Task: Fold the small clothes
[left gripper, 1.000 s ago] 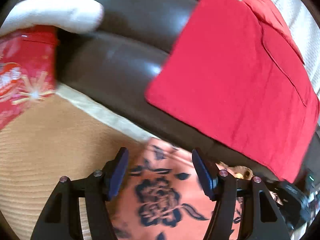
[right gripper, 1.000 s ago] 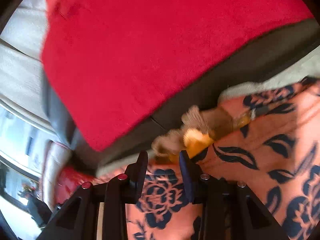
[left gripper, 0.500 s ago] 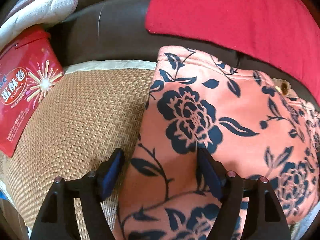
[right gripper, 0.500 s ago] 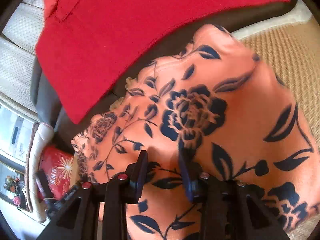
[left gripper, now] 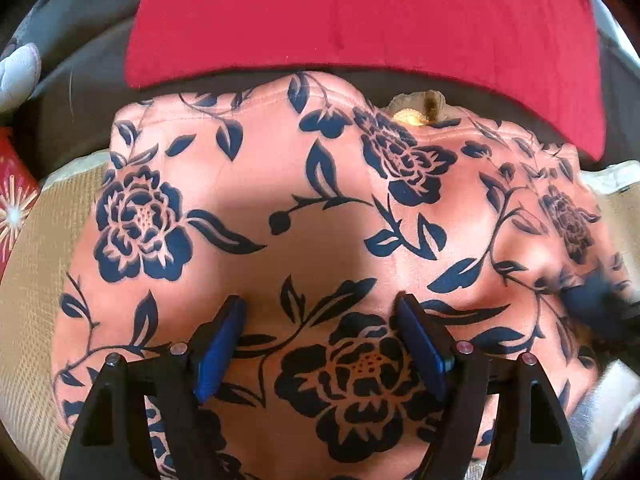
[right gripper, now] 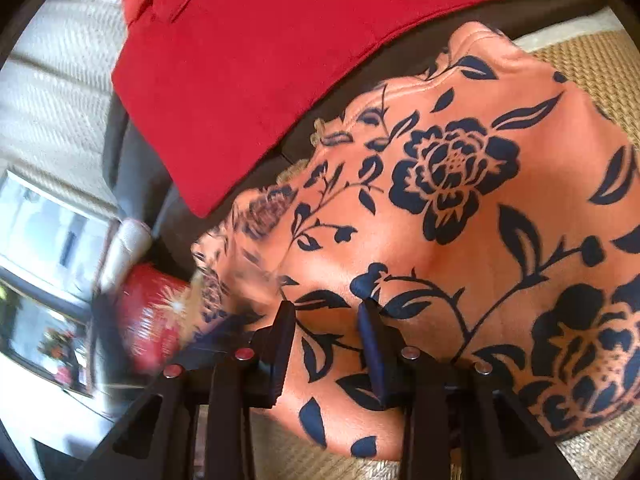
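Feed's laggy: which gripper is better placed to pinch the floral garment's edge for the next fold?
Probably right. The right gripper sits near the floral garment's near edge, jaws narrow. The left gripper has just been opening, wide over mid-cloth.

Both grippers, left gripper (left gripper: 320,316) and right gripper (right gripper: 326,320): black frames, blue-padded fingers (left gripper: 218,344) (silver screws).

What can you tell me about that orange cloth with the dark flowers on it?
The orange garment looks like soft, smooth fabric printed with dark navy roses, leaves and stems. It lies spread, gently rumpled, on a woven straw mat, its stitched far hem reaching the dark cushion edge below a red cloth. A small tan trim piece peeks out at that hem. Both grippers, left and right, hover close above it, jaws apart; whether their fingers touch it is unclear.
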The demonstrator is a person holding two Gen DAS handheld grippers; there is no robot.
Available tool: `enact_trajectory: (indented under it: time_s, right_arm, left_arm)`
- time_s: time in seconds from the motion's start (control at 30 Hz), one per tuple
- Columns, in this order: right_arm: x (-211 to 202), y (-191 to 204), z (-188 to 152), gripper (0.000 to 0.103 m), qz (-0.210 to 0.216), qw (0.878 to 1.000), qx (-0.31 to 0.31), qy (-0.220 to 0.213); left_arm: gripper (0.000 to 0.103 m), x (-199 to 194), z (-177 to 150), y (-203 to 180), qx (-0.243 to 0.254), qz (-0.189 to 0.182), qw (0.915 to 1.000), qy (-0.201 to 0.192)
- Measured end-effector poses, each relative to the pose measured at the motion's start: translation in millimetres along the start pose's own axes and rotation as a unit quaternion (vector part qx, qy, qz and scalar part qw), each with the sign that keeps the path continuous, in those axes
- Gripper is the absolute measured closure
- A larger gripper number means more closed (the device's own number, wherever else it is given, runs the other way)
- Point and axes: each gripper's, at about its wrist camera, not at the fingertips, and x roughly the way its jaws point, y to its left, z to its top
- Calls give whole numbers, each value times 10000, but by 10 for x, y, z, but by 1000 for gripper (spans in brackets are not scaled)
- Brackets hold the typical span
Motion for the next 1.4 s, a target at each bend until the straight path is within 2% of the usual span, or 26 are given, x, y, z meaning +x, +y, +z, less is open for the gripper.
enact_trajectory:
  time_s: [0.1, 0.2, 0.23, 0.27, 0.43, 0.53, 0.6, 0.63, 0.73, 0.77, 0.83, 0.93, 0.97, 1.07, 1.2, 1.3, 1.4]
  right_arm:
    - [-255, -102, 70, 64, -73, 9996, 76, -265]
    - [-522, -283, 144, 60, 47, 9986, 422, -300]
    - [-641, -372, 137, 39, 127, 9973, 619, -371]
    - [-770, -438, 116, 27, 189, 9955, 787, -497]
    - [-1311, -580, 38, 27, 423, 9882, 1120, -958]
    - [-1446, -604, -33, 27, 549, 9853, 1148, -1141]
    - [-1446, -627, -59, 27, 425, 9850, 1171, -1191]
    - [-1384, -643, -58, 27, 350, 9855, 1186, -1162]
    - [-1075, -732, -18, 29, -53, 9894, 1223, -776]
    - [-1025, -748, -12, 29, -68, 9895, 1245, -725]
    - [-1062, -708, -26, 29, -33, 9888, 1241, -823]
    - [-1305, -666, -116, 29, 292, 9853, 1318, -1043]
    - [-1389, -668, -164, 29, 338, 9846, 1356, -1052]
    - [-1570, -756, -356, 28, 259, 9806, 1588, -1115]
    - [-1648, -941, -434, 28, 67, 9731, 1963, -1208]
    - [-1513, -1030, -396, 28, 44, 9683, 2199, -1181]
    - [-1405, -1025, -306, 28, 77, 9659, 2199, -1363]
  left_arm:
    - [25, -138, 40, 72, -38, -171, 9998, -51]
    - [25, -314, -9, 311, -439, -194, 9988, -94]
    - [25, -392, -40, 385, -550, -177, 9982, -153]
    - [25, -512, -79, 491, -679, -115, 9971, -313]
    - [25, -888, -413, 1011, -1194, 193, 9889, -859]
    - [25, -872, -563, 1354, -1690, 556, 9816, -689]
    - [25, -815, -656, 1517, -2006, 642, 9761, -527]
    - [25, -818, -703, 1559, -2024, 664, 9757, -510]
    - [25, -582, -695, 1504, -1551, 959, 9830, -226]
    - [25, -606, -701, 1482, -1492, 988, 9835, -279]
    - [25, -723, -715, 1473, -1517, 824, 9843, -356]
    - [25, -914, -885, 1539, -2001, 233, 9786, -419]
    - [25, -983, -977, 1572, -2262, -64, 9730, -449]
    - [25, -1009, -1139, 1617, -2718, -547, 9598, -436]
    - [24, -870, -1132, 1604, -3294, -954, 9390, -252]
    - [23, -795, -1062, 1587, -3506, -1149, 9283, -465]
    - [22, -684, -963, 1580, -3802, -1326, 9127, -693]
